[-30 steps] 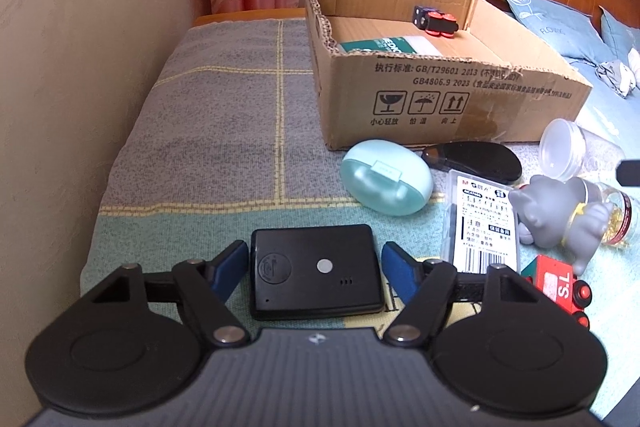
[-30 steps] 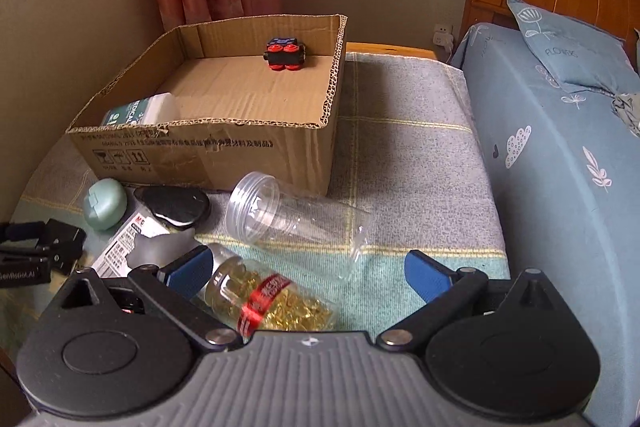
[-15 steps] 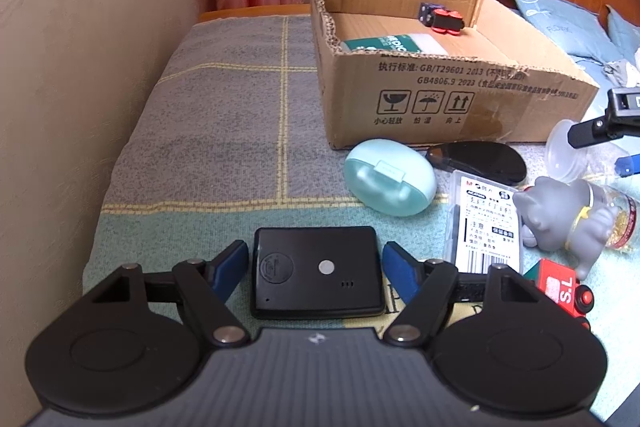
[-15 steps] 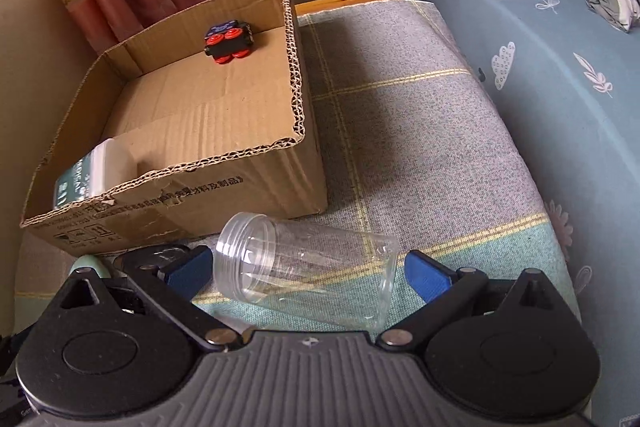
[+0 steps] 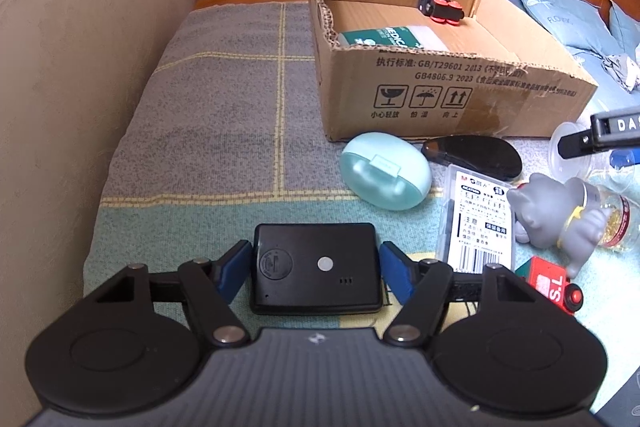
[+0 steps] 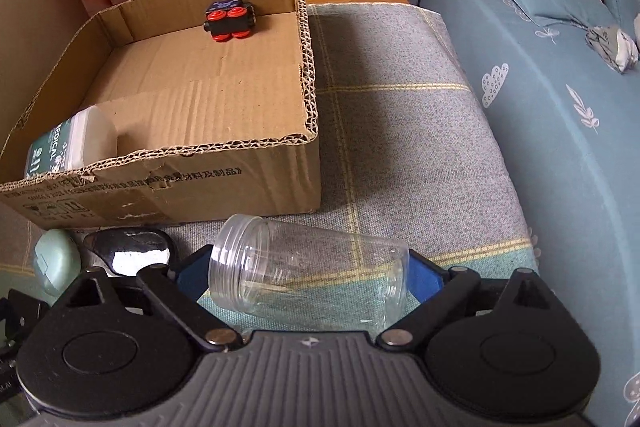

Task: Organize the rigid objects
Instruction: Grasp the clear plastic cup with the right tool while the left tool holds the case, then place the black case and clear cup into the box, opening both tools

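In the left wrist view a flat black box (image 5: pixel 316 267) lies on the checked bedspread between the blue pads (image 5: pixel 236 265) of my left gripper (image 5: pixel 316 261). Its jaws are closing and the pads touch the box's two short sides. A clear lidless jar (image 6: pixel 312 283) lies on its side, and my right gripper (image 6: pixel 308 277) is closing on it lengthwise, one pad at the mouth and one at the base. The open cardboard box (image 6: pixel 180 187) behind holds a black-and-red toy car (image 6: pixel 230 21) and a green-and-white bottle (image 6: pixel 64 147).
Loose in front of the cardboard box (image 5: pixel 460 95) lie a mint oval case (image 5: pixel 386 177), a black oval case (image 5: pixel 476 153), a labelled clear pack (image 5: pixel 478 223), a grey cat figure (image 5: pixel 560 215), a capsule bottle (image 5: pixel 616 223) and a red toy train (image 5: pixel 552 283). A wall runs along the left; blue bedding lies right.
My right gripper moved from the capsule bottle to the clear jar and narrowed onto its two ends. My left gripper's pads closed the small gaps beside the black box.
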`<state>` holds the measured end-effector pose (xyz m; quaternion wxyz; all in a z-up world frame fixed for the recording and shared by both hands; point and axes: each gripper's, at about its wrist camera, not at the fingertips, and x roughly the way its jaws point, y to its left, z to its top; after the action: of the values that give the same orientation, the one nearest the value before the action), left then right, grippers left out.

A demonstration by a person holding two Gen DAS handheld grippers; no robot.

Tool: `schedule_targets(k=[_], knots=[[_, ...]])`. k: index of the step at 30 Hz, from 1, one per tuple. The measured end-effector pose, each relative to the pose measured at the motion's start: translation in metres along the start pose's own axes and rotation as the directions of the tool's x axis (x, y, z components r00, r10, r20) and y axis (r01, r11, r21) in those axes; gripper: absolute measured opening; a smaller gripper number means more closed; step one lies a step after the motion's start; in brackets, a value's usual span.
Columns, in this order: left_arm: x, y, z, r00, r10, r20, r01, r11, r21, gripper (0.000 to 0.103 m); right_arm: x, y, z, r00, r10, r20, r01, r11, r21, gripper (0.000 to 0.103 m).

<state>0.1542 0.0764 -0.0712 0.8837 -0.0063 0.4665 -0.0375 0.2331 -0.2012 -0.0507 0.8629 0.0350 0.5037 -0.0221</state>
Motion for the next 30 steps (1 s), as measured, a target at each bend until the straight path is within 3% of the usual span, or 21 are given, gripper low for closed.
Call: schedule_targets(k=[12,22,30], knots=[[-0.019,-0.002,0.016,1.0,-0.007,0.01,0.007,1.0,0.017,0.069,-0.046,0.001,0.005,0.993,0.104,0.052,-0.085,0.956,-0.281,0.094],[-0.053,-0.014,0.046,0.997,-0.023,0.079,0.018,0.998,0.057,0.069,-0.079,0.012,0.041,0.969,0.187,0.163,-0.121,0.93,-0.347,0.094],[-0.066,-0.025,0.091,0.99,-0.031,0.14,0.017,0.995,0.099,0.069,-0.064,0.033,0.078,0.963,0.216,0.162,-0.143,0.918,-0.37,0.094]])
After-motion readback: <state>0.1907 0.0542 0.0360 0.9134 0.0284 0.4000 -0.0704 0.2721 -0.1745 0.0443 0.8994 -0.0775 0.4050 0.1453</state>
